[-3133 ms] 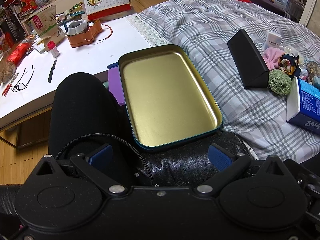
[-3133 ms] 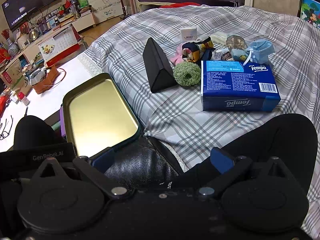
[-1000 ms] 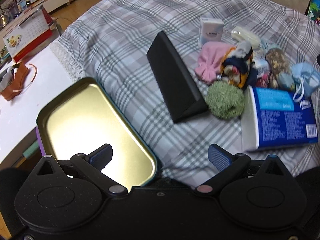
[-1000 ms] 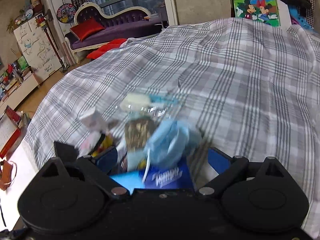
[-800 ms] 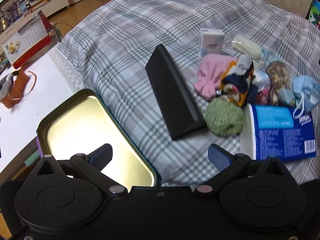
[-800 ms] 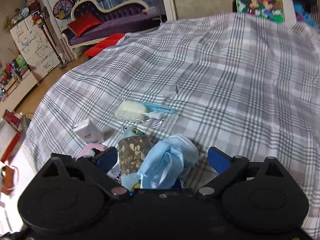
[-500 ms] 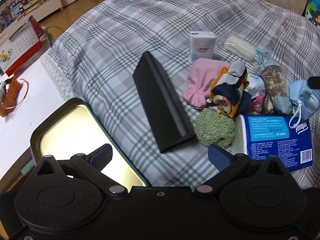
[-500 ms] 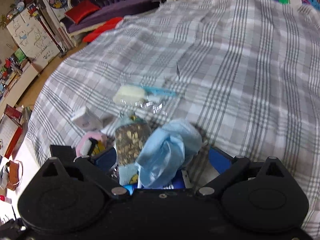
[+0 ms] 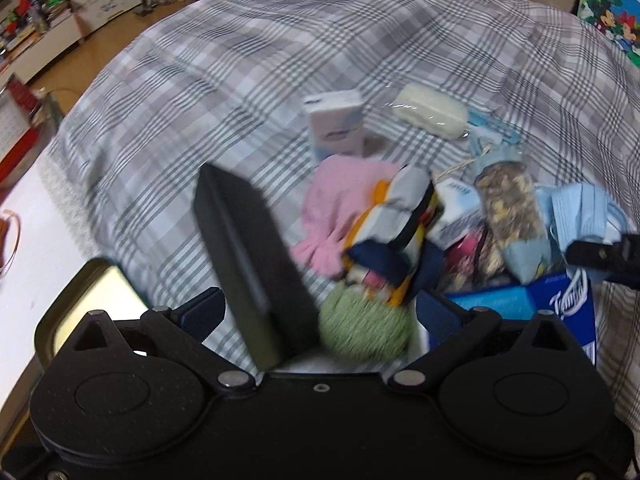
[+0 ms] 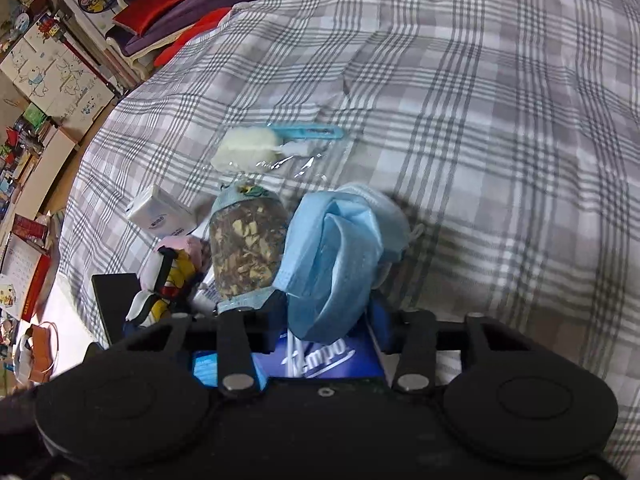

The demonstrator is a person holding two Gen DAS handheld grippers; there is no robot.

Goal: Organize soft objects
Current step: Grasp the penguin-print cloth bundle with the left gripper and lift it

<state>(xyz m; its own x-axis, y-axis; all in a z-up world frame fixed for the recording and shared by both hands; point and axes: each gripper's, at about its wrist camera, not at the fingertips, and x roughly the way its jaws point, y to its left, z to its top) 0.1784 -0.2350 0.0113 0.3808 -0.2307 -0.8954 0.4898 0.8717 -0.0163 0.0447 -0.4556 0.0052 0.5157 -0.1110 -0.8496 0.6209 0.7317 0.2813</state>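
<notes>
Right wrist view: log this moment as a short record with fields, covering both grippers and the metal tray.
right gripper: jaws have just closed on the crumpled light-blue face mask
mask rests on: blue Tempo tissue box
left gripper: open, holding nothing
between its fingers: black wedge-shaped case, green knitted ball
gold metal tray: only a corner shows, nothing visible in it
surface: grey plaid bedspread

Black case (image 9: 248, 264) motion-blurred, gold tray (image 9: 80, 304) mostly hidden behind left claw (image 9: 316, 312), tissue box (image 10: 320, 354) perhaps half-covered
</notes>
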